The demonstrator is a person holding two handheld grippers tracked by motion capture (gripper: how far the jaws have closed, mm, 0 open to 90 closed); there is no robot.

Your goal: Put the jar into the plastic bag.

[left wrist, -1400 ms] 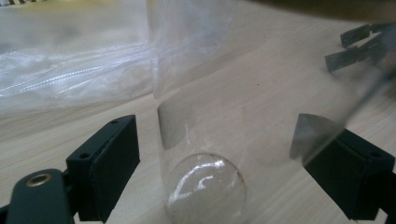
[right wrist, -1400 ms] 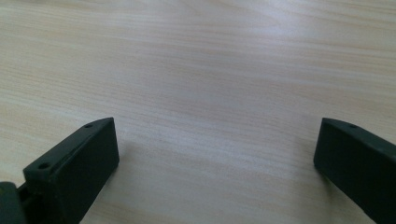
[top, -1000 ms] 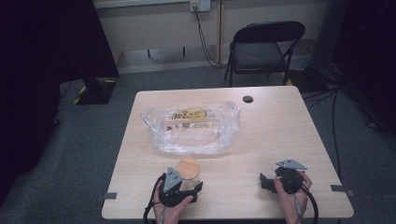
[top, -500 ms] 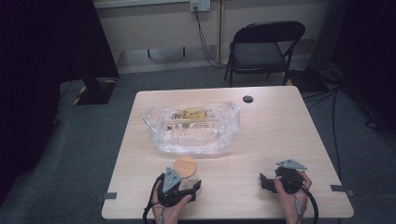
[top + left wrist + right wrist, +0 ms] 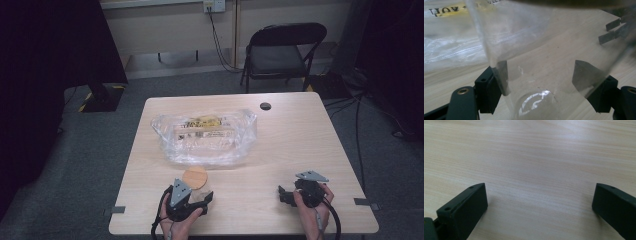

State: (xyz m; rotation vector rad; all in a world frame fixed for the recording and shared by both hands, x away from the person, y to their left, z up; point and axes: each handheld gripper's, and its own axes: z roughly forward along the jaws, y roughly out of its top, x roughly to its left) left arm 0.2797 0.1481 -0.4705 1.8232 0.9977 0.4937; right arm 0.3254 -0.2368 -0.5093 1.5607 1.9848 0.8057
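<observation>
- The left gripper is clamping a clear jar with a cork lid, near the table's front edge, just before the plastic bag.
- The right gripper is resting with jaws spread, grasping nothing.

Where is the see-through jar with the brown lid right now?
In the high view the jar is near the front of the table, on the left side, held between the jaws of the left gripper, just in front of the clear plastic bag.
</observation>
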